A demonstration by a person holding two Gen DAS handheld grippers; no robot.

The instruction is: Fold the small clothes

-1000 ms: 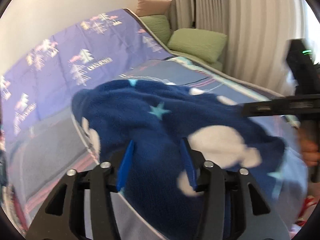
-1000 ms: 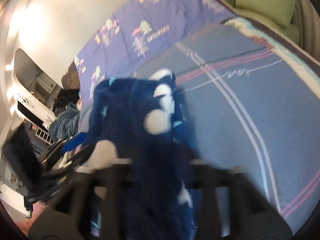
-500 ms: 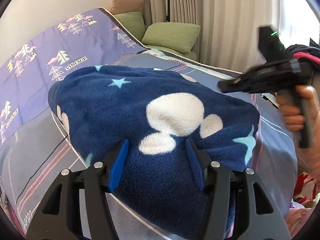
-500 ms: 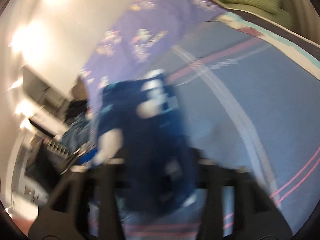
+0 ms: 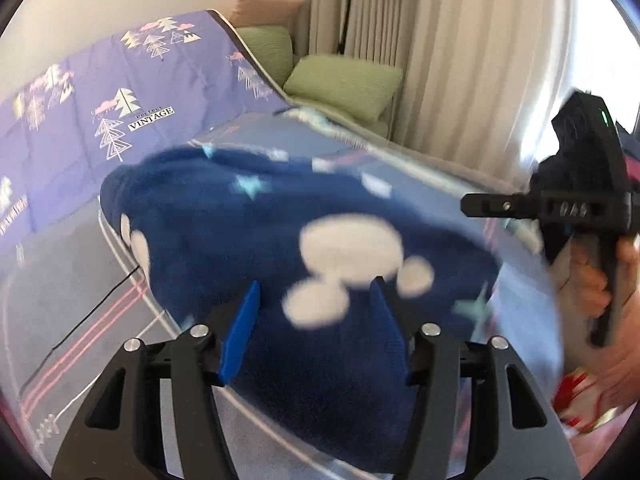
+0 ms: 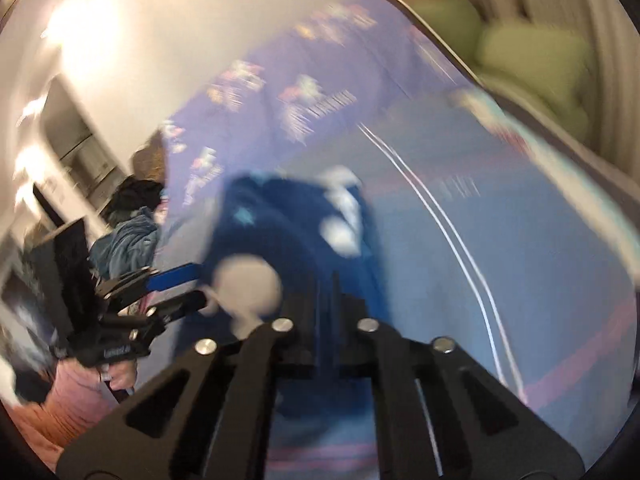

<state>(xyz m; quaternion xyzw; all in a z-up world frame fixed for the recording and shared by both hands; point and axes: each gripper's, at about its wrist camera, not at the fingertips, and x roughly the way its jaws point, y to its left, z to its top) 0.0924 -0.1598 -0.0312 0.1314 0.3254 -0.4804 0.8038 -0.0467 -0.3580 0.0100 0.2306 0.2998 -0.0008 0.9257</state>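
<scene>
A navy fleece garment [image 5: 240, 232] with white blobs and pale stars lies bunched on the bed. My left gripper [image 5: 316, 284] has a thick fold of it filling the gap between its blue pads [image 5: 244, 320], and the jaws are closing on it. In the right wrist view the same garment [image 6: 288, 216] lies ahead, with the left gripper [image 6: 196, 286] at its left edge. My right gripper [image 6: 334, 280] is shut with nothing in it. In the left wrist view the right gripper [image 5: 466, 204] hovers off the garment's right side, held by a hand [image 5: 596, 280].
The bed sheet [image 5: 60, 280] is blue-grey with pink and white stripes. A purple quilt [image 5: 80, 120] with tree prints stands up behind it. Green cushions [image 5: 344, 84] and curtains [image 5: 460, 60] are at the far end. A heap of other clothes [image 6: 128, 236] lies at the left.
The right gripper's fingers, apart around the fleece half a second ago, are now together and clear of it. The fleece stays between the left gripper's pads throughout.
</scene>
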